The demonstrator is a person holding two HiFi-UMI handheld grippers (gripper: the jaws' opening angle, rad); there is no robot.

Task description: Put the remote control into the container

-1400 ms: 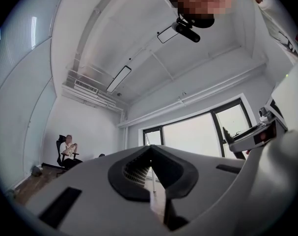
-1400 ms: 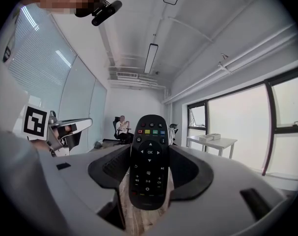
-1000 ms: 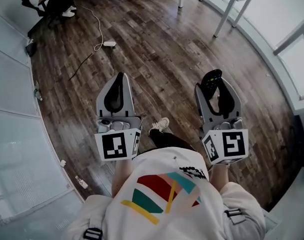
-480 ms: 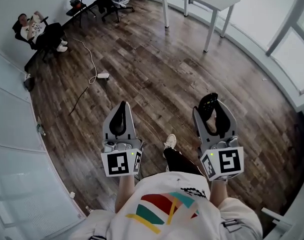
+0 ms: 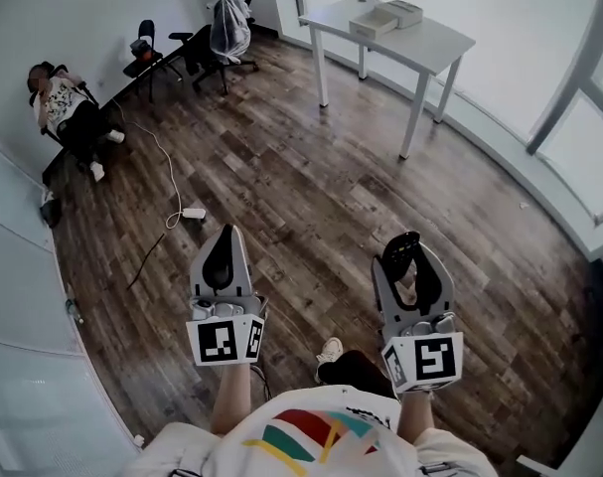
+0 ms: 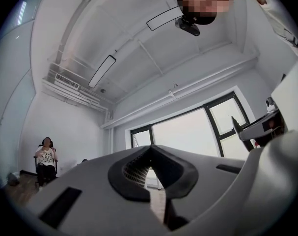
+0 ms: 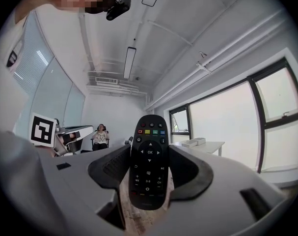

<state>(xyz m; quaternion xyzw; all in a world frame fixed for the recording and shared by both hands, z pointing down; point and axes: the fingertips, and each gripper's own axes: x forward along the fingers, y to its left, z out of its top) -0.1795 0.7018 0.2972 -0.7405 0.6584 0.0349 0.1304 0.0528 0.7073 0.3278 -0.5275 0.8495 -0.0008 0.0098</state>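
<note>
Room: wood floor [image 5: 311,167], white bench [image 5: 435,48] at 1 o'clock. Remote [image 7: 149,161], 4 o'clock: likely light, stiff, slick plastic; right tool [image 7: 149,154] grips its narrow sides, lower half. Left tool [image 6: 149,156]: closed, empty.

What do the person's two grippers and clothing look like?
The left gripper and right gripper are light grey tapered shells with black pads; each bears a white cube with black square markers. The shirt is white with a multicoloured print.

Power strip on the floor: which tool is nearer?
Left. The left tool is just right of the power strip, above the floor; the right tool is farther right.
</note>
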